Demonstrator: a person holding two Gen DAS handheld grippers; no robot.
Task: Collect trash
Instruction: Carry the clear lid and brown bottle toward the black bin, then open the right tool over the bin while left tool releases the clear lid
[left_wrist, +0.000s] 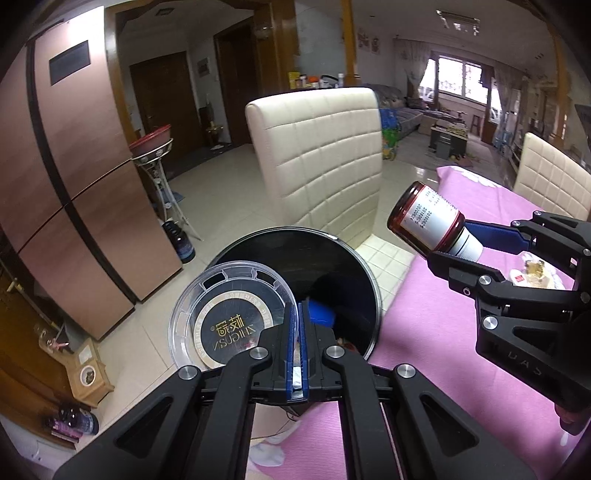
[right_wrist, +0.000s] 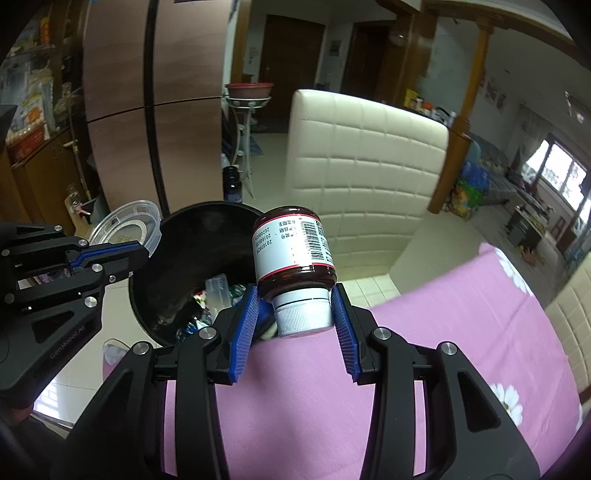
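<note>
We held the left gripper (left_wrist: 295, 332) clamped nearly flat on the rim of a clear plastic lid (left_wrist: 229, 314), which carried a round black and gold label and hung over the near-left edge of the black trash bin (left_wrist: 354, 266). In the right wrist view that lid (right_wrist: 127, 223) stood up just left of the bin (right_wrist: 177, 258), whose bottom already held crumpled wrappers and a clear plastic piece. Our right gripper (right_wrist: 299, 314) was spread about the width of a bottle cap and gripped the white cap of a dark red bottle (right_wrist: 293, 247) with a white label, bottom pointing away from us and tilted toward the bin. The bottle (left_wrist: 428, 221) hung above the edge of the desk (left_wrist: 424, 332), covered in pink cloth, just right of the bin. A cream padded chair (left_wrist: 317, 162) stood behind the bin.
</note>
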